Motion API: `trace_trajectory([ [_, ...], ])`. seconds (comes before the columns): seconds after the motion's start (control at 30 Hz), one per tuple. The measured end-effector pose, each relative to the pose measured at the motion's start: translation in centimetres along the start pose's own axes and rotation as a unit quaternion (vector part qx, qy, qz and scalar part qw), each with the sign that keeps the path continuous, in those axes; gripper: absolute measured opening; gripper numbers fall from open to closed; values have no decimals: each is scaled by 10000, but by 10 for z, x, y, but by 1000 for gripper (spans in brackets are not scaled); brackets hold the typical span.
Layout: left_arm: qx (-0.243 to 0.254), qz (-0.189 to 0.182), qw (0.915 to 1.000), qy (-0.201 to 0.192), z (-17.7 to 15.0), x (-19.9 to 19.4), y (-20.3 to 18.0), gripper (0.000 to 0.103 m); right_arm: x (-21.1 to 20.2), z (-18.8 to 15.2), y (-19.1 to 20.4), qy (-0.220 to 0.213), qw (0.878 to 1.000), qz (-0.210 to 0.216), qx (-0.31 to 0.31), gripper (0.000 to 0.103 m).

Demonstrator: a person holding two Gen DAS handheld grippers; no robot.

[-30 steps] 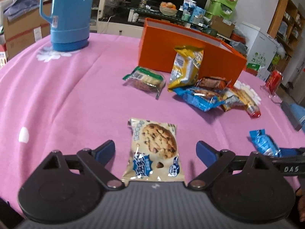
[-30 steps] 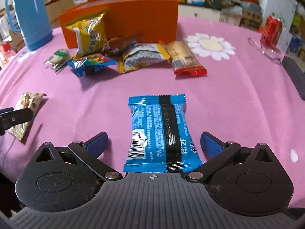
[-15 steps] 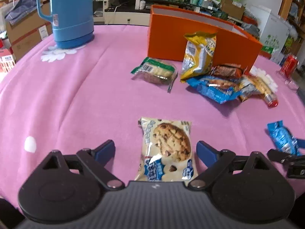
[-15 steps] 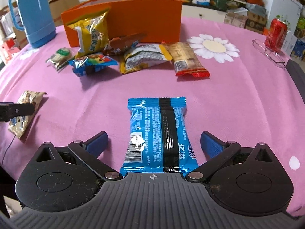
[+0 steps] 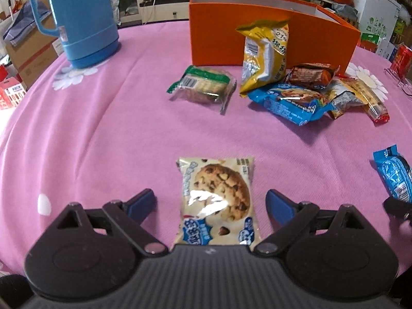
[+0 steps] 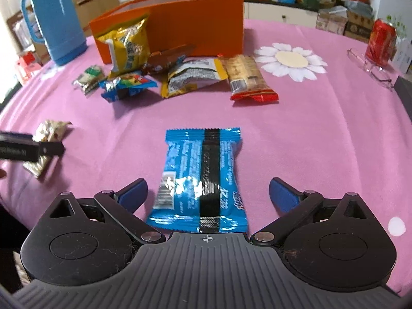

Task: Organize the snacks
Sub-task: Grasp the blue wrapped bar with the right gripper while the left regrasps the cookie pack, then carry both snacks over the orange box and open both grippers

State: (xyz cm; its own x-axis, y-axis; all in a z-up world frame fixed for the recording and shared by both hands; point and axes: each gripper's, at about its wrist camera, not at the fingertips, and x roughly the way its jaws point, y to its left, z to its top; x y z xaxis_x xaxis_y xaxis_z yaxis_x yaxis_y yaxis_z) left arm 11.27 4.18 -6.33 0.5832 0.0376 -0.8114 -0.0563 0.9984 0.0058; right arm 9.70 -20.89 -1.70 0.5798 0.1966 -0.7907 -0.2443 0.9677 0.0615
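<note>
Between the spread left hand-held gripper [image 5: 210,200], cookie packet [image 5: 217,200] now straighter — right hand-held gripper [image 6: 208,192] spread, narrowing around blue packet [image 6: 199,180].

Little on my worktop can truly be read. On the tall yellow foil snack bag [image 5: 265,59] leaning against the orange cardboard box, I can make out the number "21" in a round mark near its top corner, with Chinese characters beside it too small to tell. The flat blue plastic wrapper with a black stripe [image 6: 199,180] lying between my right tool's fingers carries white print, a barcode and a white logo with the character "亿", seen upside down. The cream chocolate-chip cookie packet [image 5: 219,200] bears blue bubble Chinese lettering which I cannot read. The green-edged clear cracker pack [image 5: 203,87] shows only a barcode.
</note>
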Motion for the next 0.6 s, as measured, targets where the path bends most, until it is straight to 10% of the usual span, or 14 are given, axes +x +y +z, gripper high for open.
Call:
trace_trajectory([
  [0.17, 62, -129, 9999, -39, 3, 0, -2, 80, 5, 3, 10, -9, 9996, -113, -252, 81],
  [0.3, 239, -395, 9988, -148, 4, -7, -2, 49, -3, 9, 8, -127, 9997, -8, -187, 21],
  [0.6, -319, -1177, 9902, -683, 52, -39, 20, 49, -36, 42, -7, -473, 9941, 807, 558, 21],
])
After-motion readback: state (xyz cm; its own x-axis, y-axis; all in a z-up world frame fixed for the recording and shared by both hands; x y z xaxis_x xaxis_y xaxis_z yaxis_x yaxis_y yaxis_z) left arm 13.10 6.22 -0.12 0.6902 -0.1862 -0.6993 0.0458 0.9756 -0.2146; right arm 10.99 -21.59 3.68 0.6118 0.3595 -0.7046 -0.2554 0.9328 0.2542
